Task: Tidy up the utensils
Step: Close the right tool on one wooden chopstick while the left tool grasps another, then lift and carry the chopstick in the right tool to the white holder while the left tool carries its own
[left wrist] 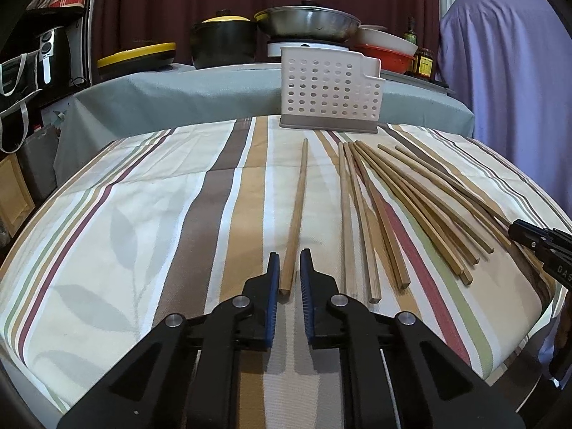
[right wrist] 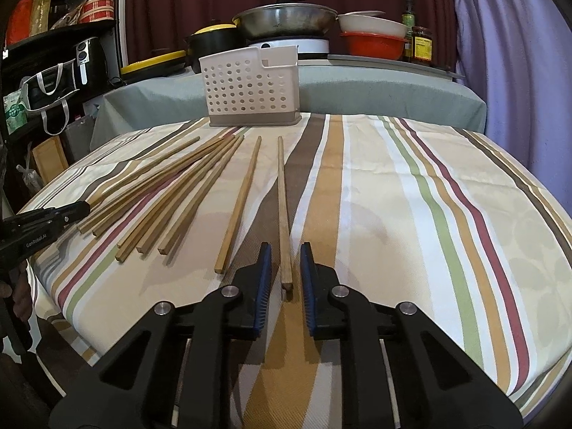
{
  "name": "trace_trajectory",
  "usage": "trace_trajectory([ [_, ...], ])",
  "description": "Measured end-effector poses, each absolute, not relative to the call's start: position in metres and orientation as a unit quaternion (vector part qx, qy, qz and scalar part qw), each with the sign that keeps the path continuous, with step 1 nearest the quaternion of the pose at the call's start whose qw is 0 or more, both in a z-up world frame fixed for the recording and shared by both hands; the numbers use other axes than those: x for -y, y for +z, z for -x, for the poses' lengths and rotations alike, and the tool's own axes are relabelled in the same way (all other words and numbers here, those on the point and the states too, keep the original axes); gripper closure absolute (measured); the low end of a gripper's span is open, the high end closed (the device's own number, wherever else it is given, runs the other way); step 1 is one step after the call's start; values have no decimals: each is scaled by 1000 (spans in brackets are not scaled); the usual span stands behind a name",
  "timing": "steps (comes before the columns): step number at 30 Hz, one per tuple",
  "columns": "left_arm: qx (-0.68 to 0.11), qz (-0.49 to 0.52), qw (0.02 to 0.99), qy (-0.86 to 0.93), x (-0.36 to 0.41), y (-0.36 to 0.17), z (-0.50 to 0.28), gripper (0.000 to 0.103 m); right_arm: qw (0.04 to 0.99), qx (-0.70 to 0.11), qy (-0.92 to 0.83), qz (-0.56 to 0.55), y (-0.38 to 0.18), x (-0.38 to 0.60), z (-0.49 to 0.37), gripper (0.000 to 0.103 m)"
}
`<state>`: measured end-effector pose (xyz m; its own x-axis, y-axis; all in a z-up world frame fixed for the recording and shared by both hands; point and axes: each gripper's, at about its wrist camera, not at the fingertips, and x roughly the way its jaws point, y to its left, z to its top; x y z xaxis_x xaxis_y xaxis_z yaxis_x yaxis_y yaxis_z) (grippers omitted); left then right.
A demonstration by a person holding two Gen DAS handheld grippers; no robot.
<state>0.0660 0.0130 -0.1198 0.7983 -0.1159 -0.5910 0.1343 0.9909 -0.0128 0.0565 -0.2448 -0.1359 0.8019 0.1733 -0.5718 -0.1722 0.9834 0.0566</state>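
Observation:
Several wooden chopsticks lie on the striped tablecloth. In the left wrist view my left gripper [left wrist: 287, 259] is open, its blue-padded fingers on either side of the near end of a lone chopstick [left wrist: 296, 214]; the others [left wrist: 404, 207] fan out to its right. In the right wrist view my right gripper [right wrist: 285, 252] is open, straddling the near end of the rightmost chopstick [right wrist: 283, 211]; the others [right wrist: 171, 193] lie to the left. A white perforated utensil holder [left wrist: 330, 89] stands upright at the table's far edge, also in the right wrist view [right wrist: 250, 85].
The right gripper's tip [left wrist: 543, 243] shows at the right edge of the left view, the left gripper's tip [right wrist: 43, 225] at the left of the right view. Pots, a wok [left wrist: 307, 23] and bowls stand on a grey-covered counter behind. A dark shelf [right wrist: 53, 53] stands left.

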Motion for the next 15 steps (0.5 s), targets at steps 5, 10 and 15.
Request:
trace_trajectory([
  [5, -310, -16, 948, -66, -14, -120, -65, 95, 948, -303, 95, -2, -136, 244, -56, 97],
  [10, -299, -19, 952, -63, -14, -112, -61, 96, 954, -286, 91, 0, -126, 243, -51, 97],
  [15, -275, -18, 960, -60, -17, -94, -53, 96, 960, -265, 85, 7, -110, 243, -46, 97],
])
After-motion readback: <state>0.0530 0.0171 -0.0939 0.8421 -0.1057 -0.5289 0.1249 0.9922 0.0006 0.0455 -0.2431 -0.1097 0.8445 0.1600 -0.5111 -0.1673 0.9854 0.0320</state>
